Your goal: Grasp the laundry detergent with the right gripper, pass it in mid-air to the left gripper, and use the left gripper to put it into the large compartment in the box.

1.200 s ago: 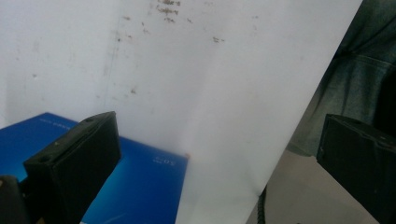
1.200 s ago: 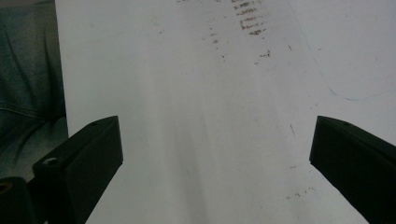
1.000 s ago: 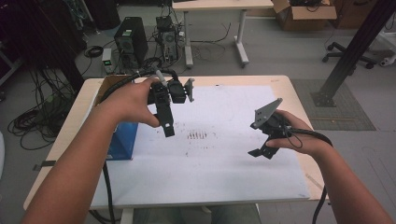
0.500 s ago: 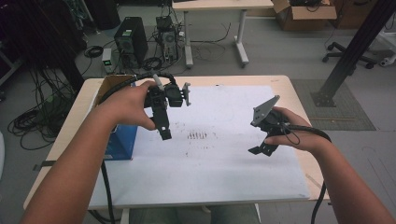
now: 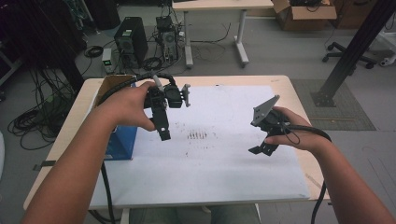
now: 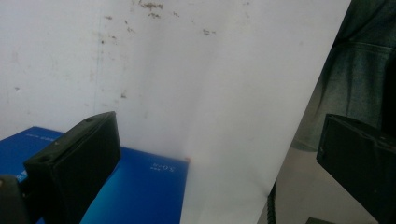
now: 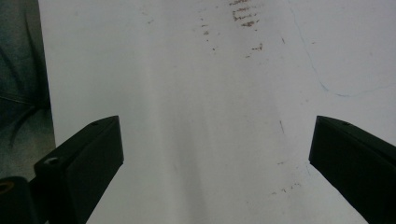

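Nearest to me, the person's two forearms come in from six o'clock, and the change of the last second is small: the left hand has drifted back toward eleven o'clock, carrying the left tool (image 5: pixel 164 133) up and away from the smudged patch (image 5: pixel 197 136) at the middle of the white sheet (image 5: pixel 224 172). The right tool (image 5: pixel 261 147) has barely stirred. I read that as a pause or a repositioning — nothing is being grasped, and no pick-up has begun.

The left tool hangs in the air, jaws pointing down and toward five o'clock, spread wide with nothing between them; in the left gripper view they frame bare sheet and a corner of the blue box (image 6: pixel 140 182). That box (image 5: pixel 122 142) — the thing closest to the left hand — sits at nine o'clock on the tabletop (image 5: pixel 299 93), against the sheet's left edge, just below the forearm and untouched.

Farther right, at three o'clock, the right hand holds its tool low over the sheet, tilted down and inward, its grey plate raised. Its jaws are also spread apart and empty, bare paper between them in the right gripper view.
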Motion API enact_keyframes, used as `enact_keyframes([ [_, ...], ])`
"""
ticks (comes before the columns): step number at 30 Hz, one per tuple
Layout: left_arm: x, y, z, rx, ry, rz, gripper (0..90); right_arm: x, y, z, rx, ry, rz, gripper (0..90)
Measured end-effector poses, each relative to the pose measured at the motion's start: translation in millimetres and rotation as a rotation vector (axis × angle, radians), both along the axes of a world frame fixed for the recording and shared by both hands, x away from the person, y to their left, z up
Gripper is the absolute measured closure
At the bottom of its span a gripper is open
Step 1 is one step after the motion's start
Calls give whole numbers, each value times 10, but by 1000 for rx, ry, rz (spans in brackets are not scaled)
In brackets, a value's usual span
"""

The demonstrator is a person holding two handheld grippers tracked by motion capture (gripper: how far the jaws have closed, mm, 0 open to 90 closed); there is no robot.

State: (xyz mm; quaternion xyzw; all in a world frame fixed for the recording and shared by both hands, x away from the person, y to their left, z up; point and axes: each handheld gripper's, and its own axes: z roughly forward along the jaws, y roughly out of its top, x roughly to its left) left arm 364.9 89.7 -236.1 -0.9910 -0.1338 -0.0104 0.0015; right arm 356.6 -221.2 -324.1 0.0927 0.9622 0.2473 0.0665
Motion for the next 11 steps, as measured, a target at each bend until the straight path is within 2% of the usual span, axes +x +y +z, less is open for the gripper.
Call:
enact_keyframes([
  [11, -13, -16, -4, -2, -3, -1, 3, -18, -8, 18, 4, -4, -1, 32],
])
